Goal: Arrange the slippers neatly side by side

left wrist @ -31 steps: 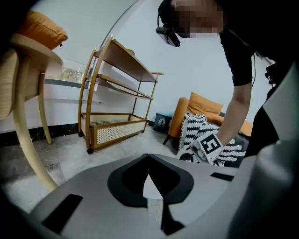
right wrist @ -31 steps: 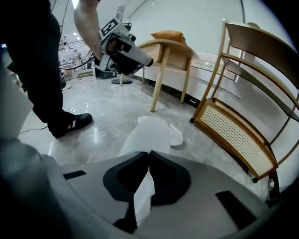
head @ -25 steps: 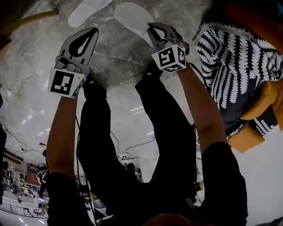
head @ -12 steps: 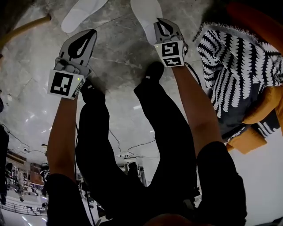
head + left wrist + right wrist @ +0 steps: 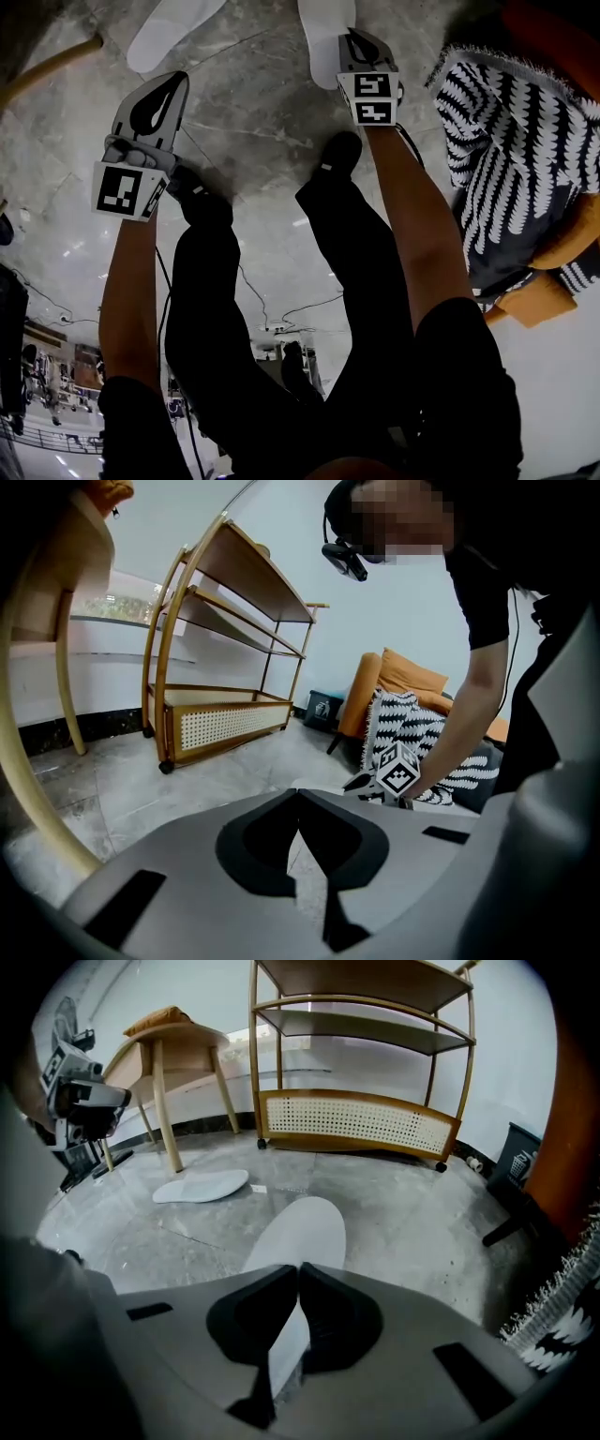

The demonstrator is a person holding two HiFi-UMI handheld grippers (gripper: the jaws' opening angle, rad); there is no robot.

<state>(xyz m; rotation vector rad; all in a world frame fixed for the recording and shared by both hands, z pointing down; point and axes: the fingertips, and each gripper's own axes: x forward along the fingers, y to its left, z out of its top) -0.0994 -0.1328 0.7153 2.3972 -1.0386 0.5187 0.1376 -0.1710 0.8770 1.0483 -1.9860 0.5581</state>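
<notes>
Two white slippers are on the grey marble floor. One slipper point(image 5: 174, 26) lies loose at the top left of the head view and appears as a flat sole point(image 5: 202, 1187) in the right gripper view. The other slipper point(image 5: 324, 30) runs forward from my right gripper point(image 5: 362, 49), which is shut on its heel end. In the right gripper view this slipper point(image 5: 302, 1230) is pinched between the jaws of that gripper point(image 5: 300, 1271). My left gripper point(image 5: 156, 99) is shut with nothing in it, above bare floor and short of the loose slipper. Its jaws point(image 5: 298, 795) meet at the tips.
A wooden shelf rack point(image 5: 361, 1115) with a cane front stands behind the slippers. A wooden table point(image 5: 178, 1049) stands to its left. An orange armchair point(image 5: 553, 234) with a black-and-white patterned throw point(image 5: 506, 141) is close on the right. The person's legs and shoes point(image 5: 337, 155) are between the grippers.
My right gripper has moved up the picture and rolled, so the held slipper now points straight ahead instead of slanting left. My left gripper has sunk a little to the left. The loose slipper is unmoved.
</notes>
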